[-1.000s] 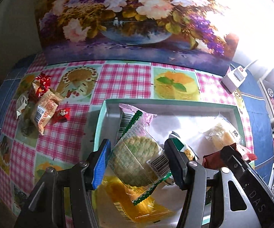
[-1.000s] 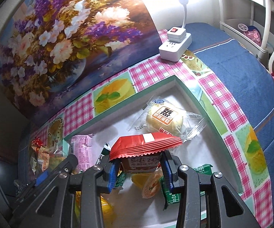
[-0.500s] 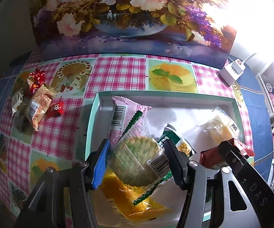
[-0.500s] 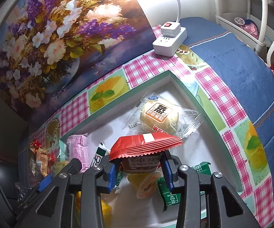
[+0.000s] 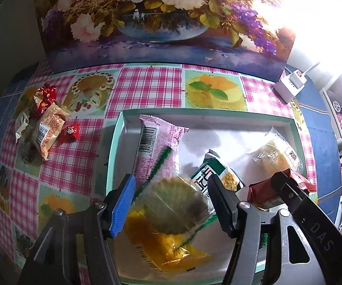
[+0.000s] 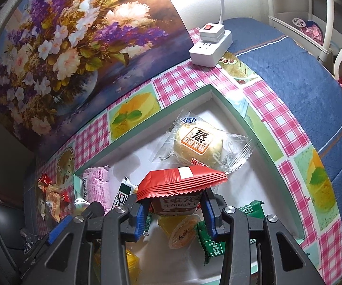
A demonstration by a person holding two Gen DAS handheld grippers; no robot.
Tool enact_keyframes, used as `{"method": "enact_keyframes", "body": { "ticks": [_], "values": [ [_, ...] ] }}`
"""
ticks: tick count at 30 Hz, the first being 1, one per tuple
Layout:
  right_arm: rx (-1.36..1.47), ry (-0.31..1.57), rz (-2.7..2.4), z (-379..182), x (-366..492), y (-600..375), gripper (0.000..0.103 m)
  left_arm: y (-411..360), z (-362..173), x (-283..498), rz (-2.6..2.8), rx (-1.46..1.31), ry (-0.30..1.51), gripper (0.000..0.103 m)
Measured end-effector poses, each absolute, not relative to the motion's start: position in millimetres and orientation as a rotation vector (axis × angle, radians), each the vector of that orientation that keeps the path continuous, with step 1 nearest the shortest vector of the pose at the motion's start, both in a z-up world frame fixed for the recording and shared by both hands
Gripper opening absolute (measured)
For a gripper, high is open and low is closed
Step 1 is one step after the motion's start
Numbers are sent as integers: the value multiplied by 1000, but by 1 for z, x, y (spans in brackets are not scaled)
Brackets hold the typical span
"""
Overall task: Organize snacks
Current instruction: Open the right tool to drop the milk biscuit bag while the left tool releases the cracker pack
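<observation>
the left tool point(image 5: 171, 201) hangs over the near left part of the shallow white tray with a mint-green rim point(image 5: 114, 147), and its jaws are opening. between them is the clear, green-edged packet holding a round greenish cake point(image 5: 175, 204); it is blurred, and the pads stand just clear of its sides, so the packet is released rather than clamped. its long axis runs on a slant, the green crimped edge reaching up and to the left over the pink wrapped bar with a barcode point(image 5: 156, 142). that bar lies lengthwise away from the camera, barcode end towards the tray's far wall. under the cake packet lies a yellow-orange transparent packet point(image 5: 168, 244).

the right tool point(image 6: 175, 211) is clenched on the dark red pouch with a bright red crimped top point(image 6: 178, 199). the pouch stands upright between the blue pads, its crimped seam running across the view, lifted above the tray floor. below it lie a small orange jelly cup point(image 6: 182, 235), tipped on its side, and a green wrapped sweet point(image 6: 209, 242). beyond it a clear packet with a pale round steamed cake point(image 6: 199, 144) rests flat near the tray's far right corner, its length slanting from far left to near right.

on the pink-checked cloth of the surface point(image 5: 147, 87), left of the tray, a loose heap of small wrapped snacks point(image 5: 45, 123) lies well apart from the tray.
</observation>
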State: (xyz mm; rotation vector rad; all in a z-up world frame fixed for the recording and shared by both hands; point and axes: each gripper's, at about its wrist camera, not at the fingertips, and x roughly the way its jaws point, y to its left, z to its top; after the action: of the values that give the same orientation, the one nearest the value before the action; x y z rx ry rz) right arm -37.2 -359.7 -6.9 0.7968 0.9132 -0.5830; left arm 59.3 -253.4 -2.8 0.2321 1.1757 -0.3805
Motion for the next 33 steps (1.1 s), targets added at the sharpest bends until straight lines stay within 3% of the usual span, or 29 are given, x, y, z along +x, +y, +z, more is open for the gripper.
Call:
{"method": "enact_keyframes", "body": {
  "ticks": [29, 32, 33],
  "values": [
    [743, 904, -573, 8, -33, -353, 44, -219, 11, 75, -251, 171, 1136, 65],
    [725, 920, -576, 8, -30, -351, 46, -209, 8, 81, -199, 164, 1140, 80],
    [718, 925, -576, 7, -29, -350, 49, -206, 7, 82, -187, 163, 1140, 80]
  ]
}}
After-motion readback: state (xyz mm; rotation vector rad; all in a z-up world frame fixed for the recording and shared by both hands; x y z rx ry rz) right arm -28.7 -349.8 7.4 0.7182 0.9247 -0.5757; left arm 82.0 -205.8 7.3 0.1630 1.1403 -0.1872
